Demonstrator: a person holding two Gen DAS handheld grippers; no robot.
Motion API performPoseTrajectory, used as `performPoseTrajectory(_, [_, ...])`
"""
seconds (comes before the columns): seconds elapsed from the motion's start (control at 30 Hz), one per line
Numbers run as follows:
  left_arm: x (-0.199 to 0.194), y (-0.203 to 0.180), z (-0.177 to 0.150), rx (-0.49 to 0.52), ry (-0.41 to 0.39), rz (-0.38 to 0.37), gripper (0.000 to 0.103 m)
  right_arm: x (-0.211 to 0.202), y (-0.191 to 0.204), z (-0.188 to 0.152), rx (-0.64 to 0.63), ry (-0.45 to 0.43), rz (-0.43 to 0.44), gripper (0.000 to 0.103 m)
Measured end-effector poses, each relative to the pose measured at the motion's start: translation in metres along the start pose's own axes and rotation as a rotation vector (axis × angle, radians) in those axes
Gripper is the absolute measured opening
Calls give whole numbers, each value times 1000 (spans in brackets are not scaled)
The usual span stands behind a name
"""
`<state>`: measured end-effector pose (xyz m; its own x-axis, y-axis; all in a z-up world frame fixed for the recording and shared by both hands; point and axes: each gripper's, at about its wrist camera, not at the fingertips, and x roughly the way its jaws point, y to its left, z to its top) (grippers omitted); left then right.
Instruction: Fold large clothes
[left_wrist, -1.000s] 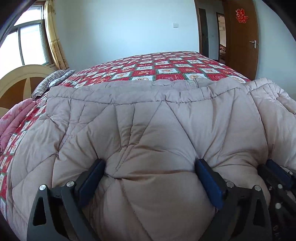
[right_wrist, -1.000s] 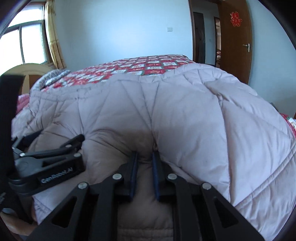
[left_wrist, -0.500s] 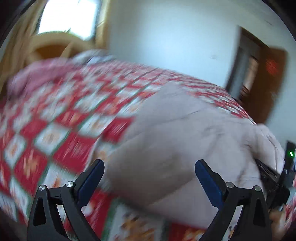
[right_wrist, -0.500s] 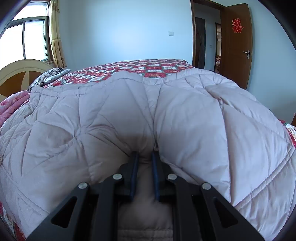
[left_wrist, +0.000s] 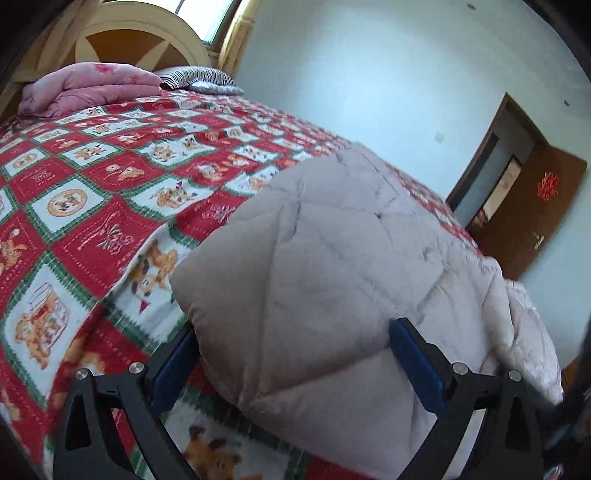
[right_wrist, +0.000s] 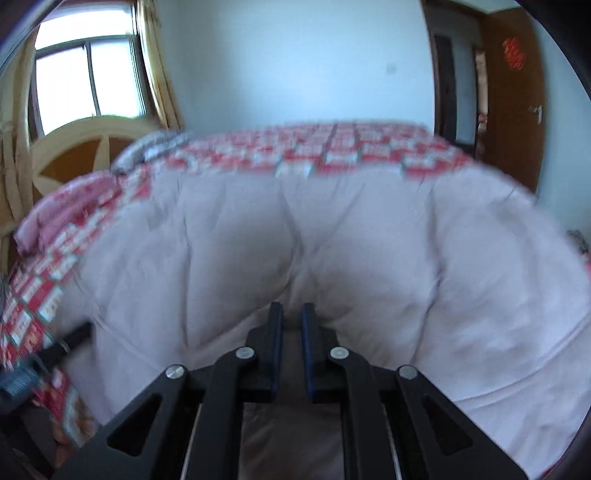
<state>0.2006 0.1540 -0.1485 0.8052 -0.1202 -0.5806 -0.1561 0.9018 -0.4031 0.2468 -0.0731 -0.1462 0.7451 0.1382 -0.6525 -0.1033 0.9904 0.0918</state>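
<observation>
One coat: my puffy quilted coat (left_wrist: 332, 266) lies on the bed (left_wrist: 92, 192), near its edge.
Handling: bulky, soft, springy, likely light; I judge seams and folded edges the best hold.
Long axis: runs along the bed edge toward the door.
Right gripper (right_wrist: 291, 332): fingers clenched on a coat pinch.
Left gripper (left_wrist: 291, 365): fingers spread wide, straddling the coat's corner, gripping nothing.

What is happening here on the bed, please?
A person with two handheld grippers is folding a puffy beige quilted coat on a bed with a red patterned cover. The right gripper is pinched on a fold of it. The left gripper is open, straddling its left corner.
</observation>
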Motion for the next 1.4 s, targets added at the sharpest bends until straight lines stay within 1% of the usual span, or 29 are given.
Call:
performPoseTrajectory(0.1, [4, 9, 2, -49, -11, -45, 101, 8, -7, -1, 37, 16, 29, 9])
performPoseTrajectory(0.2, [11, 12, 5, -90, -16, -50, 102, 10, -12, -2, 67, 24, 65, 9])
performPoseTrajectory(0.3, [19, 11, 9, -111, -15, -54, 102, 11, -16, -3, 76, 23, 76, 9])
performPoseTrajectory(0.37, [26, 11, 14, -126, 6, -90, 100, 10, -17, -4, 78, 27, 78, 9])
performPoseTrajectory(0.4, [28, 11, 19, -144, 13, -125, 95, 10, -19, -4, 77, 31, 77, 9])
performPoseTrajectory(0.43, [28, 11, 21, -157, 12, -143, 74, 11, -17, -4, 75, 37, 74, 9])
performPoseTrajectory(0.47, [28, 11, 25, -163, 14, -166, 57, 10, -13, -6, 74, 41, 71, 9])
performPoseTrajectory(0.5, [26, 8, 30, -143, 17, -204, 51, 10, -12, -5, 75, 48, 68, 9])
performPoseTrajectory(0.53, [23, 4, 33, -123, 14, -221, 41, 10, -13, -4, 87, 55, 70, 9])
performPoseTrajectory(0.57, [16, -2, 37, -90, 7, -240, 36, 10, -14, -4, 112, 63, 78, 9])
performPoseTrajectory(0.63, [-1, -14, 43, -42, -21, -286, 31, 10, -20, -4, 189, 82, 113, 9])
performPoseTrajectory(0.67, [-15, -23, 47, -12, -45, -322, 30, 10, -24, -4, 228, 93, 140, 9])
performPoseTrajectory(0.7, [-25, -28, 50, 12, -62, -345, 29, 11, -27, -5, 267, 104, 174, 9])
performPoseTrajectory(0.77, [-46, -44, 57, 85, -91, -380, 28, 13, -32, -7, 380, 143, 279, 9])
performPoseTrajectory(0.8, [-53, -51, 60, 123, -102, -385, 27, 14, -31, -8, 403, 158, 298, 9])
performPoseTrajectory(0.87, [-74, -69, 64, 234, -142, -389, 25, 13, -12, -9, 403, 183, 322, 9])
performPoseTrajectory(0.9, [-85, -76, 66, 282, -161, -399, 24, 14, -1, -9, 403, 194, 351, 9])
performPoseTrajectory(0.93, [-96, -83, 68, 327, -179, -411, 23, 16, 12, -10, 406, 213, 400, 9])
performPoseTrajectory(0.97, [-110, -93, 69, 395, -203, -412, 23, 18, 30, -12, 403, 232, 454, 9])
performPoseTrajectory(1.0, [-116, -98, 70, 440, -215, -401, 23, 20, 51, -13, 385, 252, 518, 9])
performPoseTrajectory(1.07, [-126, -112, 66, 550, -227, -355, 23, 23, 83, -14, 359, 280, 630, 7])
performPoseTrajectory(1.1, [-126, -113, 65, 578, -227, -340, 23, 23, 95, -14, 351, 290, 670, 7])
performPoseTrajectory(1.13, [-125, -114, 65, 596, -224, -328, 23, 21, 101, -13, 340, 292, 680, 7])
performPoseTrajectory(1.17, [-125, -115, 64, 613, -219, -320, 23, 17, 100, -12, 332, 284, 670, 7])
performPoseTrajectory(1.2, [-125, -115, 64, 622, -213, -327, 23, 12, 95, -12, 337, 272, 667, 7])
performPoseTrajectory(1.27, [-130, -122, 56, 657, -215, -357, 23, -4, 72, -10, 365, 228, 679, 7])
performPoseTrajectory(1.3, [-130, -127, 52, 677, -220, -361, 23, -17, 55, -9, 373, 197, 666, 7])
performPoseTrajectory(1.37, [-128, -143, 36, 739, -224, -368, 23, -46, 17, -9, 371, 125, 605, 8])
performPoseTrajectory(1.4, [-124, -151, 27, 765, -220, -376, 23, -56, 1, -10, 379, 106, 582, 9])
